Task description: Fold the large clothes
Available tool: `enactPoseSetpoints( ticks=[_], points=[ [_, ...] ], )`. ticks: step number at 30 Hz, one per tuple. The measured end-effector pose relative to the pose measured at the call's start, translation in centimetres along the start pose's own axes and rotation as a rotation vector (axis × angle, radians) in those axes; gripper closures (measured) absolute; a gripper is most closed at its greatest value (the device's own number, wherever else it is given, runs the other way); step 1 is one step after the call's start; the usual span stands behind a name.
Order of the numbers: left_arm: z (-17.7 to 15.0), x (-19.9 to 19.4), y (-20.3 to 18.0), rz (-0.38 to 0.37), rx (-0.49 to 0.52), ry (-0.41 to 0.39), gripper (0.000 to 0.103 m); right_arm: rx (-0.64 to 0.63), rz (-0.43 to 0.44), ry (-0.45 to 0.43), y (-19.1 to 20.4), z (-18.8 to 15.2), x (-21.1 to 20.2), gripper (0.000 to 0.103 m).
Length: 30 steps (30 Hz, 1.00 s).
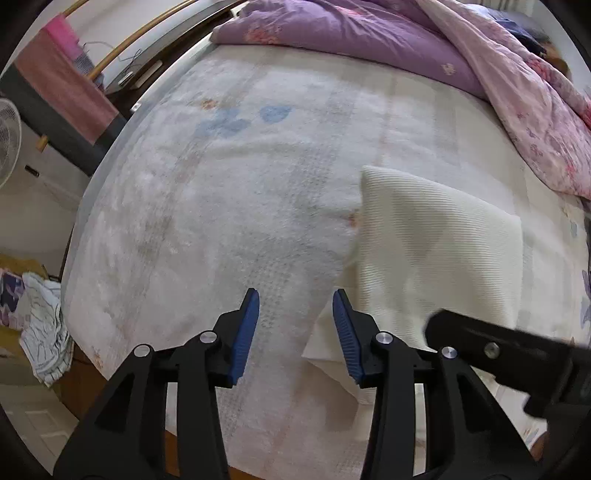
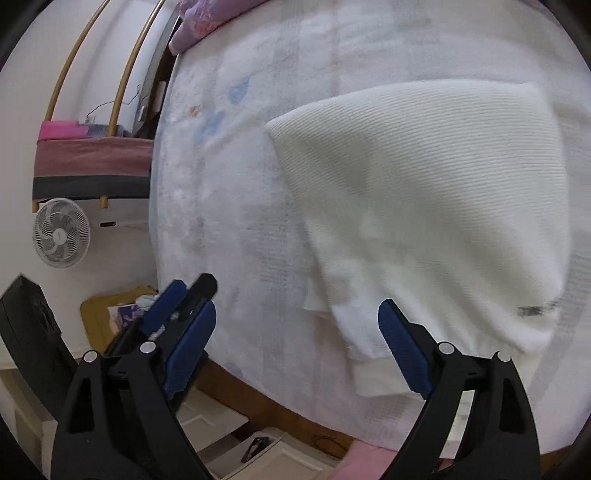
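Observation:
A white ribbed knit garment [image 1: 436, 251] lies folded on the bed, its ribbed hem toward the near edge [image 2: 373, 376]. My left gripper [image 1: 295, 299] hovers open over the bare bed cover just left of the garment, with nothing between its blue pads. My right gripper [image 2: 297, 310] stands wide open above the garment's near left corner; its right pad is over the hem and nothing is gripped. The right gripper's black frame [image 1: 498, 347] crosses the lower right of the left wrist view. One of the left gripper's fingers [image 2: 166, 302] shows beside my right gripper's left finger.
The bed has a fluffy white cover [image 1: 221, 206] with a wooden edge [image 2: 295, 413] below. A purple quilt [image 1: 351, 33] and a pink quilt [image 1: 528, 110] are heaped at the far side. A fan [image 2: 61, 232], a rack with pink cloth [image 1: 62, 85] and a clothes pile [image 1: 44, 325] stand left of the bed.

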<state>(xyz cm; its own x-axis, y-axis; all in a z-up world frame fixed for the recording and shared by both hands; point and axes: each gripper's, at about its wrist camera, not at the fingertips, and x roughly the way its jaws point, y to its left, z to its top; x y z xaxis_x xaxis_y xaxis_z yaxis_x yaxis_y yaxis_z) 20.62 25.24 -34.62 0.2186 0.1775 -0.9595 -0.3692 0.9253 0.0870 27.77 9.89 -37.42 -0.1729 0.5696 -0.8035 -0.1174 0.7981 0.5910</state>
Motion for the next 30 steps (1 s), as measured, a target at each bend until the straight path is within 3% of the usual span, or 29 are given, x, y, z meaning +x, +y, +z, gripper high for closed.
enactPoseSetpoints(
  ticks=[4,6,7,8,10,12,16,18,20,22,23,24,26,27,28,30],
  points=[
    [0.1,0.0,-3.5,-0.044,0.065,-0.002,0.06,-0.064,-0.191,-0.083,-1.3,-1.6,-3.1,0.017],
    [-0.5,1.1,-5.5,-0.116,0.105,0.038,0.061,-0.066,-0.263,-0.114,-3.4,-2.4,-4.3,0.017],
    [-0.8,1.8,-6.2,-0.147,0.119,0.066,0.062,-0.064,-0.295,-0.136,-4.5,-2.7,-4.7,0.022],
    [-1.4,2.5,-6.9,-0.164,0.13,0.089,0.066,-0.053,-0.327,-0.161,-5.9,-3.1,-5.1,0.03],
    [-2.8,4.8,-8.2,-0.186,0.156,0.16,0.076,-0.037,-0.349,-0.166,-8.3,-3.6,-5.1,0.08],
    [-4.2,7.4,-9.0,-0.187,0.172,0.235,0.081,-0.014,-0.389,-0.116,-10.8,-4.0,-3.4,0.091],
    [-7.5,14.1,-8.4,-0.101,0.199,0.381,0.087,0.118,-0.357,0.063,-16.6,-5.3,3.2,0.093],
    [-8.1,15.6,-7.9,-0.114,0.204,0.405,0.087,0.17,-0.326,0.078,-18.1,-6.5,4.9,0.093],
    [-7.8,15.4,-7.7,-0.121,0.212,0.402,0.087,0.157,-0.321,0.053,-17.8,-7.2,4.7,0.093],
    [-7.7,15.2,-7.7,-0.063,0.252,0.376,0.085,0.232,-0.263,0.112,-18.4,-8.3,4.7,0.093],
    [-7.8,15.6,-7.4,-0.05,0.252,0.372,0.077,0.243,-0.252,0.105,-18.6,-8.6,4.8,0.094],
    [-7.8,16.0,-7.1,-0.062,0.232,0.375,0.076,0.217,-0.254,0.08,-18.9,-9.1,5.2,0.094],
    [-6.9,16.3,-6.6,-0.086,0.199,0.414,0.076,0.251,-0.228,0.075,-20.0,-9.0,5.5,0.095],
    [-6.0,15.5,-6.7,-0.079,0.218,0.41,0.082,0.32,-0.208,0.092,-20.5,-8.6,5.1,0.095],
    [-5.3,14.5,-6.7,-0.071,0.237,0.383,0.085,0.36,-0.206,0.101,-20.5,-8.0,4.3,0.095],
    [-2.4,11.5,-5.9,-0.093,0.228,0.273,0.084,0.293,-0.253,0.051,-18.8,-6.4,1.9,0.091]
  ],
)
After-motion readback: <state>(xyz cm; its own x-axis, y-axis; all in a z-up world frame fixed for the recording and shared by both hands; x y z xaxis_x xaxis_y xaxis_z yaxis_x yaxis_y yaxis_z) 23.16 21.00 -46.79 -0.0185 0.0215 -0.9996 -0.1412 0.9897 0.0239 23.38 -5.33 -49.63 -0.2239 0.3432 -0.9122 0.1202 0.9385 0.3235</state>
